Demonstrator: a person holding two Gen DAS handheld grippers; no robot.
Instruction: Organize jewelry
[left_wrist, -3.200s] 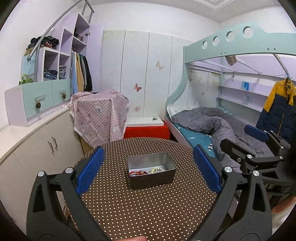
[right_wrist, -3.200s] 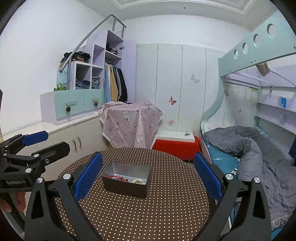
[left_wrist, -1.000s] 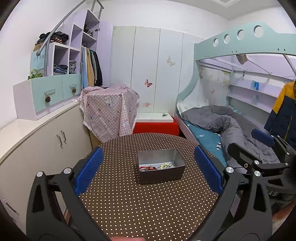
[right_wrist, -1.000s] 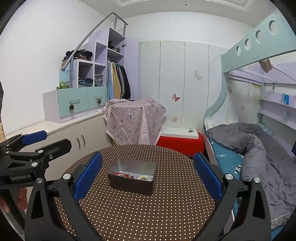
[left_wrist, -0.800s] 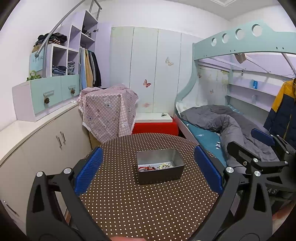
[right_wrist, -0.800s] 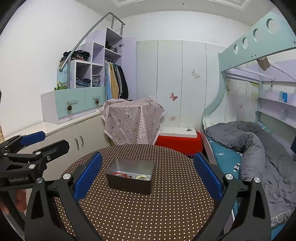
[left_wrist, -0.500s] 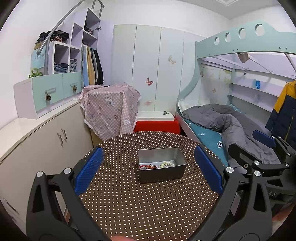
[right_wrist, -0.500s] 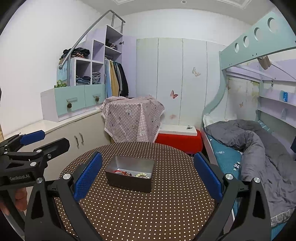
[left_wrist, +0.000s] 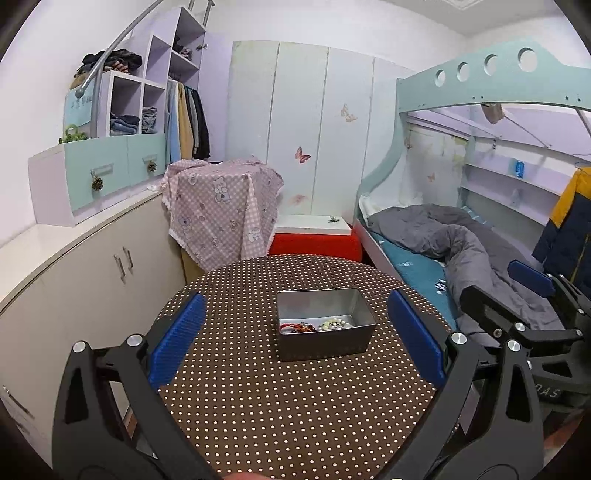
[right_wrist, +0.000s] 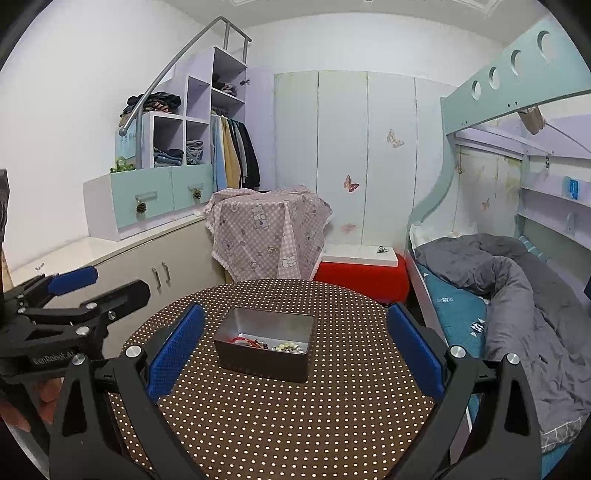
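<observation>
Both sets of jaws stand wide apart and hold nothing, touching nothing. The left gripper (left_wrist: 295, 341) has its blue pads (left_wrist: 177, 341) low in its own frame, one at lower left and one at lower right, with the tin (left_wrist: 323, 323) framed between them but farther off, just right of centre. The right gripper (right_wrist: 295, 341) frames the same tin (right_wrist: 266, 341) a little left of centre in its view. Each gripper also shows at the side edge of the other's view, so the two hang side by side over the near rim of the desk (left_wrist: 295, 406), short of the tin.

Jewelry (left_wrist: 314, 326) lies in a small heap at the near end of the tin's floor: a red cord, dark beads and a pale beaded piece (right_wrist: 290, 347). The strands look tangled, though they are too small to sort out from here.

My guess is that the step in hand is the reach toward the tin. To do it well, one gripper should come down over the near wall with its jaws narrowed enough to fit inside, and pinch a single strand. The other could steady the tin's wall, as a light tin may slide on the dotted cloth.

Beyond the desk sit a covered stand (left_wrist: 221, 210), a red box (left_wrist: 314, 243) and a bed (left_wrist: 443, 243).
</observation>
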